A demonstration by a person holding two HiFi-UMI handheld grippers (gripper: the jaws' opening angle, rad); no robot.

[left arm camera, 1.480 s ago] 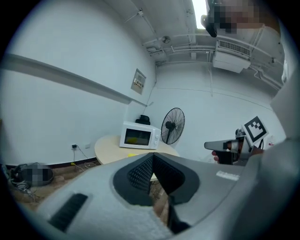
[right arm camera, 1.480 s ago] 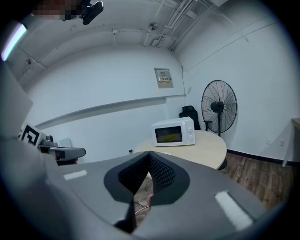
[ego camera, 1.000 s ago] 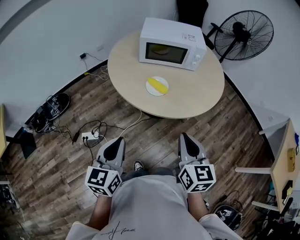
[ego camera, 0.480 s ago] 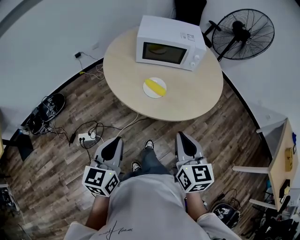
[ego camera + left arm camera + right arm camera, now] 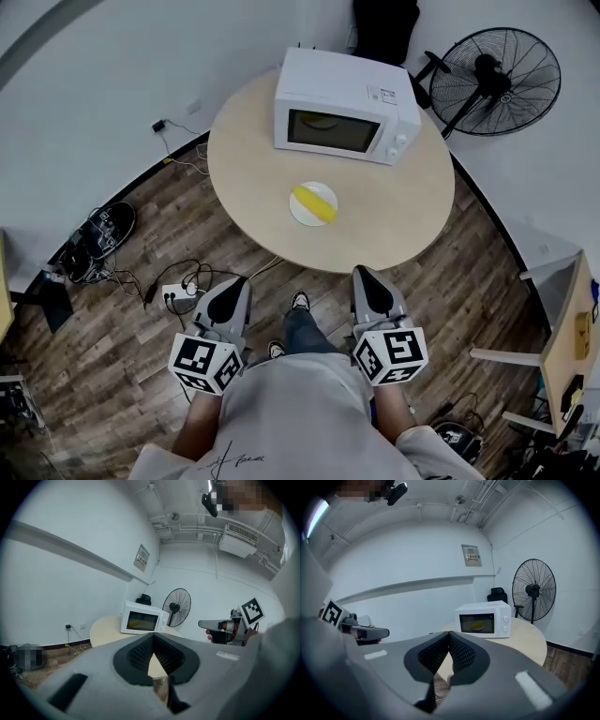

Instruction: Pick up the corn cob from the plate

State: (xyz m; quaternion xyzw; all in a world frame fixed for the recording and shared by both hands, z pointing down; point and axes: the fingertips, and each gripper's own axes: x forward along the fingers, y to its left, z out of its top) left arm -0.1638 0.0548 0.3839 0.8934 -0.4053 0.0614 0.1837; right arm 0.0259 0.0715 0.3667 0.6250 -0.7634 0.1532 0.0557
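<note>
The yellow corn cob (image 5: 314,200) lies on a small white plate (image 5: 302,215) near the front of a round wooden table (image 5: 244,150). Both grippers are held close to the person's body, over the wood floor and short of the table's edge. The left gripper (image 5: 240,280) is shut and empty, as its own view shows (image 5: 153,637). The right gripper (image 5: 364,272) is also shut with nothing in it (image 5: 449,633). Neither gripper view shows the plate or cob; the jaws hide the table's near part.
A white microwave (image 5: 345,95) stands at the table's back, with a yellow shape behind its window. A black standing fan (image 5: 497,80) is at the right rear. A power strip (image 5: 178,292) and cables lie on the floor at left. The person's foot (image 5: 299,301) shows between the grippers.
The table, plate and cob have come nearer to the grippers as the person steps forward. Both grippers stay shut and level at the body's sides.
</note>
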